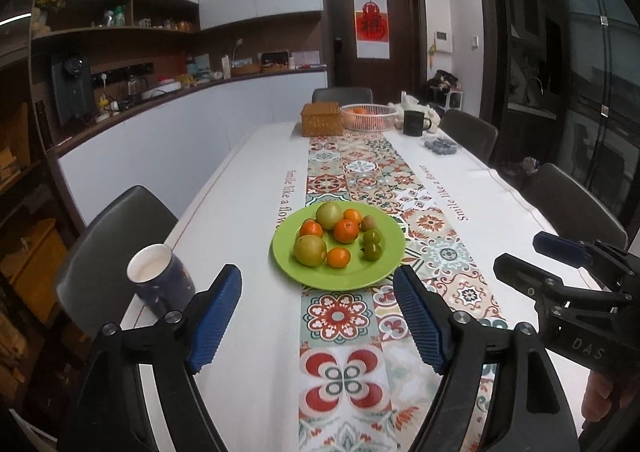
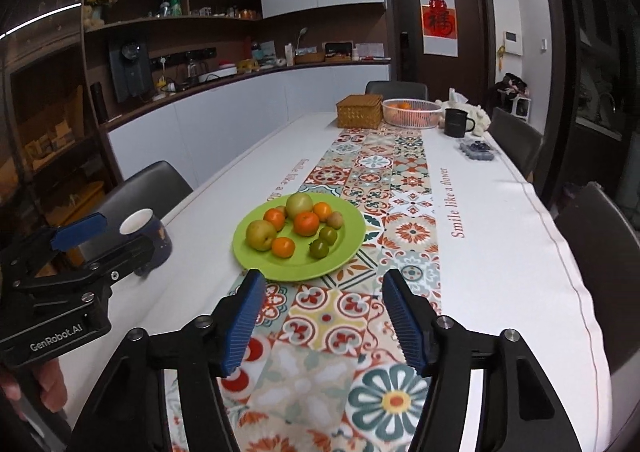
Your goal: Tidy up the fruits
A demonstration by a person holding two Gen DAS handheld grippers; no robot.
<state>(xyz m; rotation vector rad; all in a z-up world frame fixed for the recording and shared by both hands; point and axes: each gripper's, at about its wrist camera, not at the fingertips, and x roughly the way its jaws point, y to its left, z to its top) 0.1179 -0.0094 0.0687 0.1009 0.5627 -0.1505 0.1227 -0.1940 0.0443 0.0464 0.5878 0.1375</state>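
The green plate [image 1: 384, 268] of fruit sits on the patterned runner [image 1: 344, 332], straight ahead of both grippers and a little beyond their tips; round pieces, no long axis to align. Your left gripper [image 1: 318, 318] and right gripper [image 2: 322, 320] both stand apart, empty, about equally near. The mug [image 1: 162, 278] stands left of the plate, clear of the path. The white basket [image 2: 412, 113] lies at the table's far end.

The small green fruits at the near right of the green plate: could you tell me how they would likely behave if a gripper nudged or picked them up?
The small green fruits look round and smooth, so they would probably roll across the green plate if nudged. Their glossy skin may slip between ridged pads. They seem light, likely easy to lift.
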